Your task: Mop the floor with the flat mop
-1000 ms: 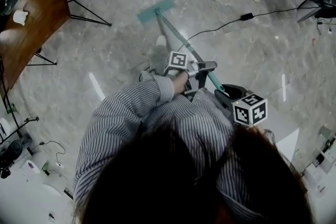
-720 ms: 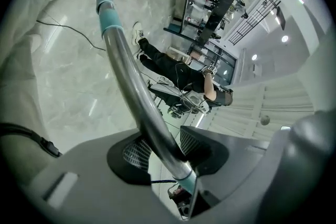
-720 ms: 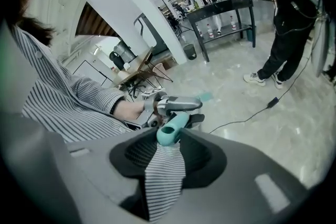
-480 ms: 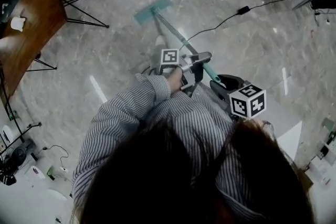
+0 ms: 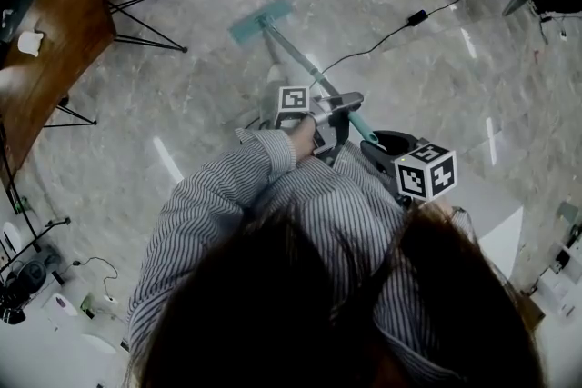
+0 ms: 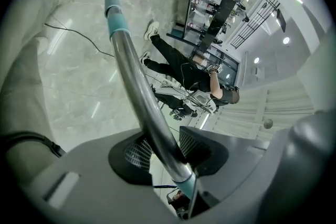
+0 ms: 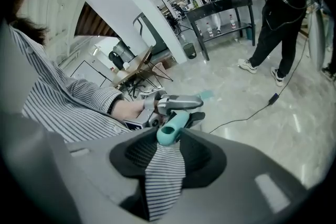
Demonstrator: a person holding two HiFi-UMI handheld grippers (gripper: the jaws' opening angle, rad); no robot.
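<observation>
Teal marks the head (image 5: 262, 20) of the flat mop, which lies flat on the grey marble floor (image 5: 191, 114), well ahead of us and slightly to our left. From there the handle (image 5: 305, 61) runs back toward our body and to the right, so its long axis slants from far-left to near-right. Both claws sit on that line. Our left claw (image 5: 338, 115) is the forward one, nearer the head, and its jaws are clamped round the chrome part of the shaft. Our right claw (image 5: 389, 148) sits behind it, close to our chest. Its jaws are closed on the teal grip at the handle's top end, with our striped shirt showing in the gap below.

We judge the stroke to be under way. The next push or pull should follow the handle's axis, with the left claw steering and the right one driving. A black cable (image 5: 382, 39) lies on the floor to the right of the head, near enough to snag. The wooden bench (image 5: 55, 32) stands well apart at the left.
</observation>
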